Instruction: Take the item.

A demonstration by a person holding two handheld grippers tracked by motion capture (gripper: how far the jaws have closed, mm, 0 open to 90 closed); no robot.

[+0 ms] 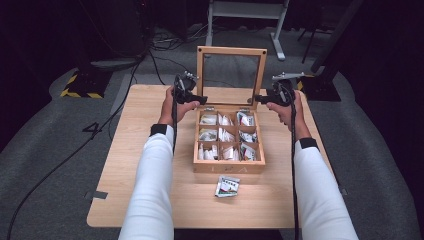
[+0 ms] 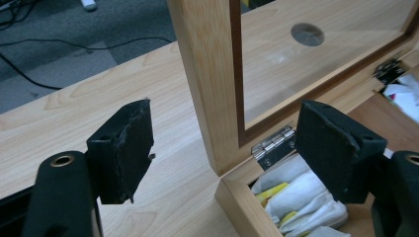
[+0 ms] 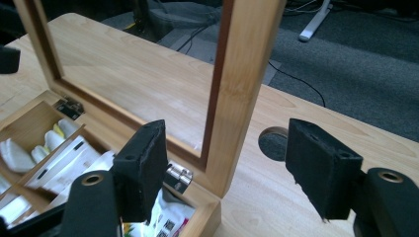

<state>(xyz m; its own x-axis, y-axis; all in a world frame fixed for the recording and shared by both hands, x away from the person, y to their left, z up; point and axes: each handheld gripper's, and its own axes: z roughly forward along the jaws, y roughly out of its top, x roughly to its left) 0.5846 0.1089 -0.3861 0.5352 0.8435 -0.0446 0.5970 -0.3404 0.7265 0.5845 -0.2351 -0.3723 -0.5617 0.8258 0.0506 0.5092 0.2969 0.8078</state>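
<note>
At the left rear corner of the wooden box [image 1: 229,167], the left tool [image 1: 200,98] is held with its jaws parted around the left stile of the upright glazed lid [image 1: 231,51]; in the left gripper view the pads [image 2: 129,148] stand clear of the wood on both sides, so nothing is gripped. The box sits mid-surface [image 1: 140,175], its compartments filled with tea sachets [image 1: 223,135]. One loose sachet [image 1: 227,186] lies on the surface just in front of the box. At the right rear corner, the right tool [image 1: 259,99] is likewise spread wide astride the right stile, untouched by the pads [image 3: 143,165]. The lid is judged fully raised. Closing is not begun, if intended.
</note>
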